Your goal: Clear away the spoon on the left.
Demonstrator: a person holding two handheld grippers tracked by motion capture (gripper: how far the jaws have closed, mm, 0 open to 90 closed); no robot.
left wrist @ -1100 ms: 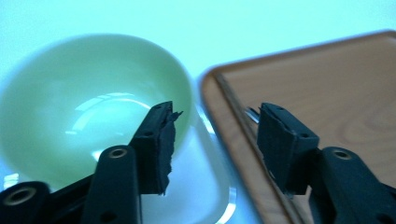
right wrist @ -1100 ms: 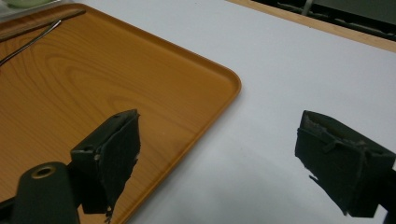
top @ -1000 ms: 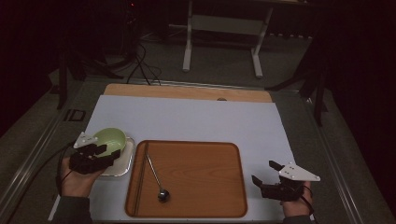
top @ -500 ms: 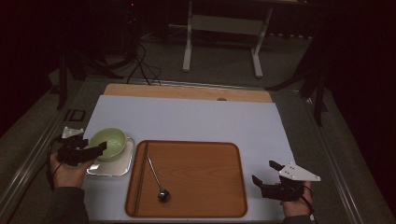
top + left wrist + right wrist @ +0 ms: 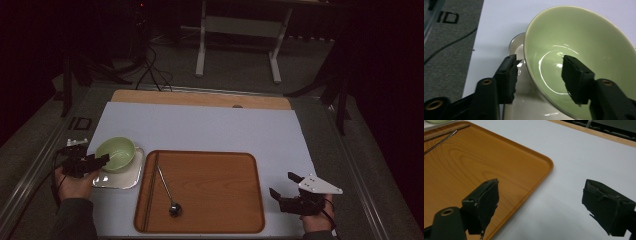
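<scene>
Near the desk's left edge, the green bowl [image 5: 116, 154] sits tilted on a small white plate [image 5: 131, 178], just beside the wooden tray [image 5: 210, 195]. The left gripper [image 5: 539, 75] is spread apart, one jaw outside the rim, one inside. I'd worry a closing pinch on that slick, sloping wall could tip the bowl or drag the plate. The right gripper [image 5: 286, 188] waits released over the near right corner.

Across the upper half of the high view, the white mat [image 5: 200, 127] lies bare, open passage from left edge to right. Lower centre, the wooden tray [image 5: 210, 225] blocks low passage, with a ladle [image 5: 167, 192] and chopsticks [image 5: 149, 190] on its left part. At lower left the green bowl [image 5: 116, 154] on its white plate [image 5: 122, 180] crowds the left gripper [image 5: 97, 161].
</scene>
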